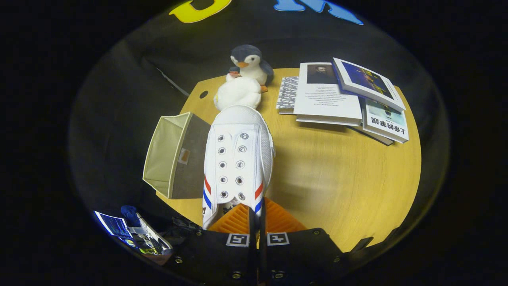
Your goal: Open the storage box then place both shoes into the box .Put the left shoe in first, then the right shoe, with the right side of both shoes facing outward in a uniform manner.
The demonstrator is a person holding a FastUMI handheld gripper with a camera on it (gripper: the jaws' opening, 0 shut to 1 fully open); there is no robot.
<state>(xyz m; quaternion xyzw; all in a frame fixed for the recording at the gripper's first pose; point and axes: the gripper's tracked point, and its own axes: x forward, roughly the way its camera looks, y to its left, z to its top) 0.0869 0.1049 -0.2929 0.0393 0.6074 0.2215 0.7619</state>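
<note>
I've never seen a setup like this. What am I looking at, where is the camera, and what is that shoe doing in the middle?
This is no full robot: a person holds a two-finger gripper by hand. The camera rides on it and looks forward along its fingers, hence the round, bulging picture. The fingers are closed on the rear edge of a white shoe, whose toe points away from the camera. Whether it hangs in the air or rests on the table, I cannot tell. Beneath is a round wooden table. Beside the shoe, on one side, stands an open fabric box. Beyond the shoe's toe sit a toy penguin and something white in front of it. On the other side lies a stack of books.
</note>
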